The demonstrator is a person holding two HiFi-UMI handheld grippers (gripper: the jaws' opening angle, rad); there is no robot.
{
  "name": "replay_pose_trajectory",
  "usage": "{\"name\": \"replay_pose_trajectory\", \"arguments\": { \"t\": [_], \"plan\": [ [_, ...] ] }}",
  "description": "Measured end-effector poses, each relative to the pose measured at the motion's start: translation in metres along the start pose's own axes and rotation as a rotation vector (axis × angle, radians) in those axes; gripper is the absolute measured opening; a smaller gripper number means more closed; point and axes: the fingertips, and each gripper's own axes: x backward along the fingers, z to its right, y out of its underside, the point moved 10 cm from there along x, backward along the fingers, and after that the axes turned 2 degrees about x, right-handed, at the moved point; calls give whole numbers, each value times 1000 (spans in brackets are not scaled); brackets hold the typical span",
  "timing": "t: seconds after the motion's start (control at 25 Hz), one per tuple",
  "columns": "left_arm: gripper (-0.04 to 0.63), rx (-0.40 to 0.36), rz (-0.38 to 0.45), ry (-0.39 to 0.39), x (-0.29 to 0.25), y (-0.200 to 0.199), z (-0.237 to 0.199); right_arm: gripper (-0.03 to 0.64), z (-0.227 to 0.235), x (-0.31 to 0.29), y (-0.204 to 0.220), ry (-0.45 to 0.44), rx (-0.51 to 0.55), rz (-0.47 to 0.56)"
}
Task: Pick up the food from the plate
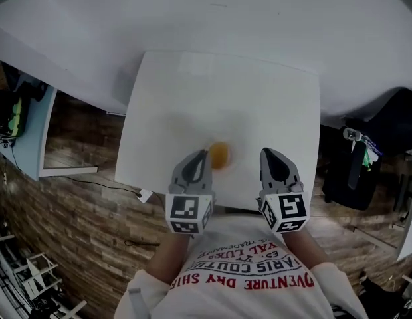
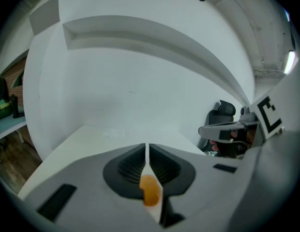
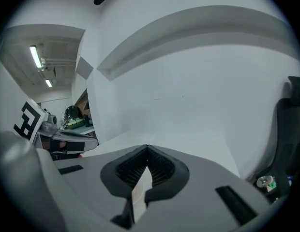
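Your left gripper (image 1: 205, 154) and right gripper (image 1: 267, 152) are both closed and empty; unless you open them, you'd shove the orange food (image 1: 219, 155) aside.

Food (image 1: 219, 155) on table (image 1: 226, 85), btwn L hand-held gripper (image 1: 203, 155) & R hand-held gripper (image 1: 268, 153), nearer L.

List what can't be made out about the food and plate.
Plate: head view, white on the white table; glare washes out its rim.
Food: head view, too small and blurred to identify.
Food: left gripper view, only a sliver shows through the shut left hand-held gripper; contact unclear.
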Motion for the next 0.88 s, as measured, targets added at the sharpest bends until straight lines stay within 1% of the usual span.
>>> {"name": "replay_pose_trajectory", "arguments": {
  "t": [0.08, 0.12, 0.24, 0.32, 0.4, 0.48, 0.6, 0.72, 0.88],
  "plan": [
    [6, 18, -52, -12, -5, 8, 1, 8, 3, -8, 4, -41, 0, -32],
    [13, 24, -79, 0, -12, 12, 1, 8, 5, -13, 7, -52, 1, -44],
    [90, 47, -177, 68, -29, 30, 1, 8, 10, -26, 18, -75, 2, -80],
    [160, 62, -243, 84, -36, 45, 4, 8, 12, -30, 28, -88, 2, -105],
    [214, 44, -295, 75, -42, 58, 5, 8, 14, -32, 38, -95, 3, -128],
    [268, 2, -347, 68, -51, 67, 5, 8, 16, -34, 46, -97, 3, -148],
    [384, -50, -415, 62, -66, 78, 6, 8, 21, -37, 58, -89, 2, -170],
    [403, -51, -464, 64, -78, 85, 4, 8, 23, -37, 65, -81, 16, -182],
    [403, 13, -503, 89, -92, 93, 2, 8, 26, -40, 73, -81, 29, -201]
  ]
}}
